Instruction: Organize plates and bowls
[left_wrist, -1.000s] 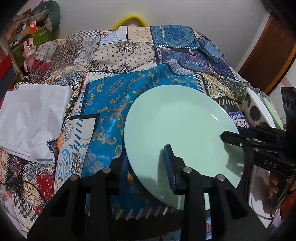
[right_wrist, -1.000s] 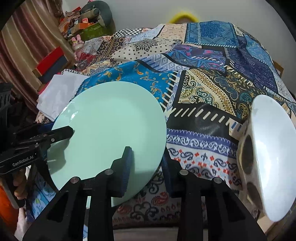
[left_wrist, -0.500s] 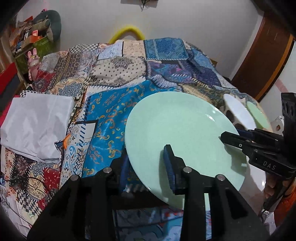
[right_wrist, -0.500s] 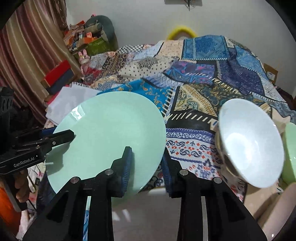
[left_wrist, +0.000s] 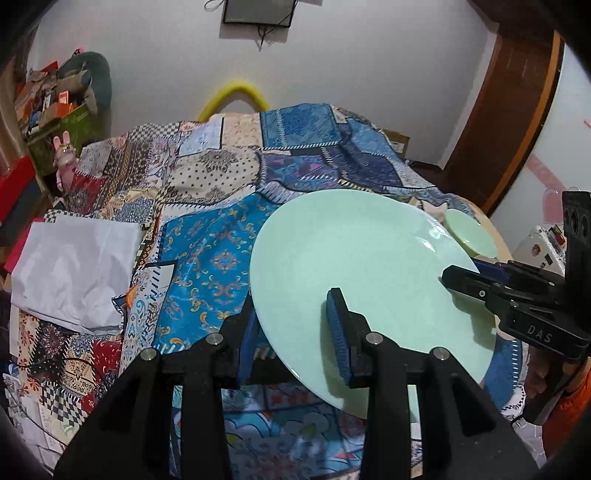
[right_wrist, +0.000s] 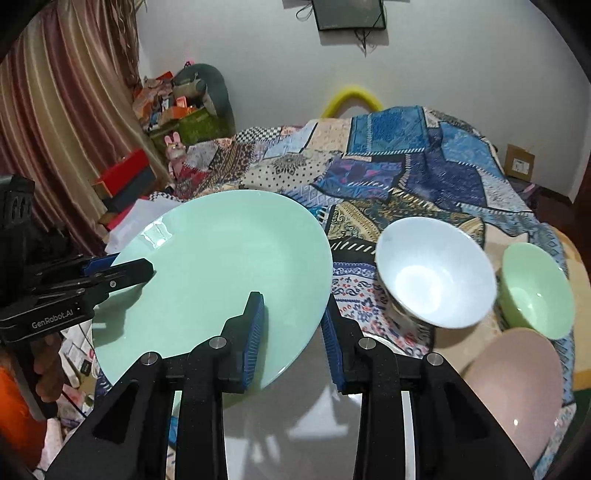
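**Green plate held aloft by both tongs, sorting barely begun**

The pale green plate (right_wrist: 221, 273) is in the air above the near edge of the patchwork bedspread (right_wrist: 388, 177), gripped from both sides. The right tongs (right_wrist: 291, 332) pinch its near right rim, one blue ribbed pad on the upper face and one beneath. The left tongs (left_wrist: 295, 328) pinch the opposite rim the same way, so both pairs are pressed onto the plate and it hangs slightly tilted.

As I judge it, little is done yet. Seen from the right wrist, a white bowl (right_wrist: 436, 273), a green bowl (right_wrist: 535, 291) and a pink bowl (right_wrist: 517, 391) sit apart to the right, not nested, and the plate has no resting place so far. A glossy white surface (right_wrist: 314, 424) lies directly below the tongs; whether it is another plate or a counter I cannot tell.

The plate is broad, shallow and round, with a smooth glazed finish that throws back window glare. The bowls look like the same hard, slick ware, deep with flared walls. The bedspread is soft, printed and rumpled, with a crumpled white sheet (left_wrist: 77, 266) on its left.
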